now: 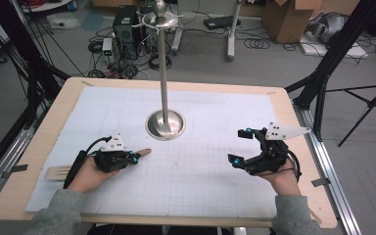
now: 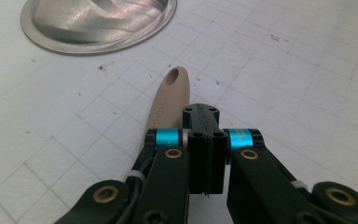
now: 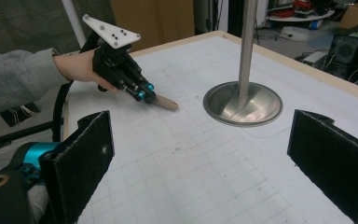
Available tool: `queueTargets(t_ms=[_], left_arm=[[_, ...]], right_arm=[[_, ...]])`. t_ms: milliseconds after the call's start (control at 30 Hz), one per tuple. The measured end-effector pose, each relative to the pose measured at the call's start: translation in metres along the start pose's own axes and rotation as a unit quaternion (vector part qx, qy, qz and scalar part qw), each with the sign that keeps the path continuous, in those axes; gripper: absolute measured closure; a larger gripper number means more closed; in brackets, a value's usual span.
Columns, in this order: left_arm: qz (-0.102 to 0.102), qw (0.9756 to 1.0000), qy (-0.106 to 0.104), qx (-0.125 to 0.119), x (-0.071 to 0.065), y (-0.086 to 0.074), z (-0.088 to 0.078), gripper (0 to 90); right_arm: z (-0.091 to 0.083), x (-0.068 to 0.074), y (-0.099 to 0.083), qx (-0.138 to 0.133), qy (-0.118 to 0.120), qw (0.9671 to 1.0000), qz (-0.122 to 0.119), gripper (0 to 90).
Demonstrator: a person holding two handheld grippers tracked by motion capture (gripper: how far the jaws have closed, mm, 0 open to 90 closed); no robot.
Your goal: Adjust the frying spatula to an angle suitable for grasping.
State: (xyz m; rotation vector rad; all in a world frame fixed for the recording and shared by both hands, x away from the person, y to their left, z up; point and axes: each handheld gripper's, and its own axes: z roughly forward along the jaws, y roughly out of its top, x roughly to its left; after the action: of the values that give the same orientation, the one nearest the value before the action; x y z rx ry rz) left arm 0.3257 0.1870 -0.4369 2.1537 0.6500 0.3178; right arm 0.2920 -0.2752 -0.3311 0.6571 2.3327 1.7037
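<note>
**Left fingers clenched over a wooden utensil, right fingers spread wide**

On the tabletop (image 1: 39, 147), which is covered by a white gridded mat (image 1: 200, 166), the left gripper (image 1: 133, 158) sits low at the near left, held in a hand (image 1: 85, 176) that comes out of a grey sleeve (image 1: 54, 213). Its fingers (image 2: 205, 158) are pressed fully together. A wooden utensil (image 1: 61, 172) lies flat on the mat beneath them: its forked end sticks out to the left behind the hand, and its rounded handle tip, with a small hole, reaches past the fingers toward the middle of the mat. In the left gripper view the fingers lie over the handle's right edge; whether they actually pinch the wood cannot be told.

The right gripper (image 1: 242, 146) is at the near right, raised a little above the mat, its fingers (image 3: 81, 158) released and set well apart with nothing between them.

A tall metal stand (image 1: 165, 68) rises from a round shiny base (image 1: 165, 125) at the far middle of the mat, between the two grippers and farther back. The handle tip points toward that base, near it but apart.
</note>
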Motion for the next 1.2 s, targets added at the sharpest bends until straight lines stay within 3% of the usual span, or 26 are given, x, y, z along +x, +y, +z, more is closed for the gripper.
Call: queueTargets(t_ms=[233,433,800,900,933,1033,1200], left_arm=[[0.003,0.9999,0.001,0.010,0.000,0.002,0.010,89.9],[0.014,0.9997,0.019,0.007,0.002,0.004,0.016,90.0],[0.005,0.9990,0.043,0.007,0.009,0.010,0.024,90.0],[-0.010,0.9988,0.047,0.006,0.008,0.011,0.024,89.9],[-0.010,0.9988,0.047,0.003,0.008,0.012,0.021,89.9],[-0.017,0.9988,0.032,-0.034,0.007,0.016,0.002,89.9],[-0.022,0.9974,0.034,-0.059,0.012,0.017,-0.038,90.0]], right_arm=[[0.000,0.000,-0.001,-0.002,0.002,1.0000,-0.001,6.2],[-0.001,0.000,-0.001,-0.002,0.002,1.0000,0.001,6.2],[-0.001,-0.001,-0.001,-0.004,0.003,1.0000,0.000,6.2],[-0.001,-0.001,-0.001,-0.003,0.003,1.0000,0.003,6.2],[-0.001,-0.001,-0.001,-0.003,0.004,1.0000,0.002,6.2],[-0.002,-0.001,-0.001,-0.005,0.003,1.0000,0.004,6.2],[-0.001,0.000,-0.002,-0.003,0.004,1.0000,0.004,6.2]])
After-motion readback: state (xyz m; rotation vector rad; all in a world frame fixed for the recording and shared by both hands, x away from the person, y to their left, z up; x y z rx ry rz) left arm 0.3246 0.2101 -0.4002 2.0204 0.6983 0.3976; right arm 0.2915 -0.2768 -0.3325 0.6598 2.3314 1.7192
